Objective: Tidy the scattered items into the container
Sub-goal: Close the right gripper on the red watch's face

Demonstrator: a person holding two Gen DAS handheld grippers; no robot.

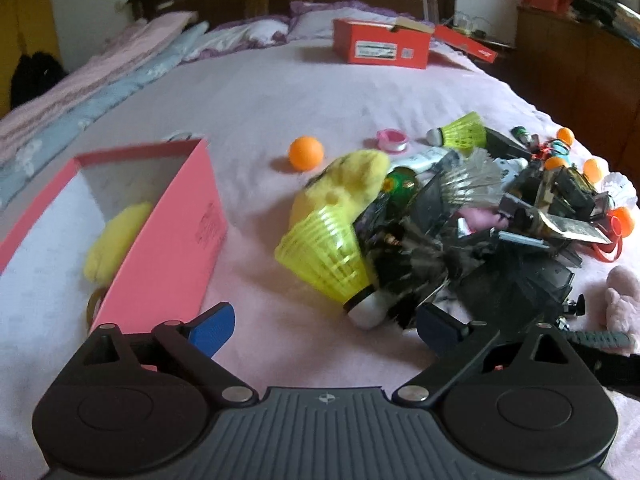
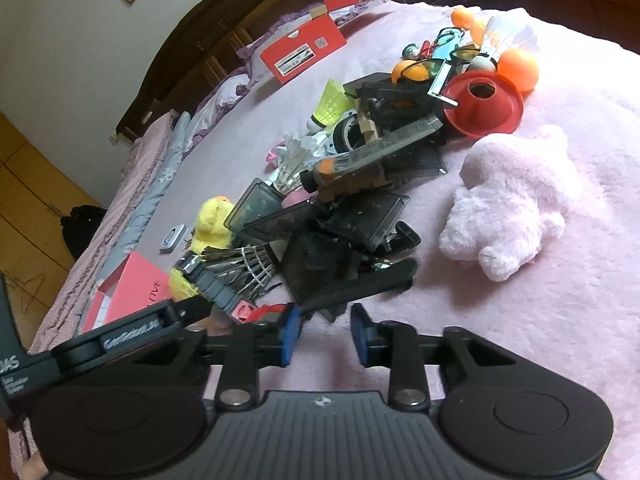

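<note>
pink open box (image 1: 160,240) left on bed, yellow plush (image 1: 114,240) inside, neon-yellow ribbed shuttlecock (image 1: 324,256) near edge of clutter pile right, left gripper (image 1: 324,326) spread wide and empty, right gripper (image 2: 325,334) narrowly apart, gripping nothing

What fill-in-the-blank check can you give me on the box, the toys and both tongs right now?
1. The soft toy lying inside the pink box is ____ in colour.
2. The left tongs hold ____ between their pads.
3. The pink plush toy lies on the bed, ____ the box.
4. The lone ball between the box and the pile is ____.

Missing words: yellow; nothing; outside; orange
</note>
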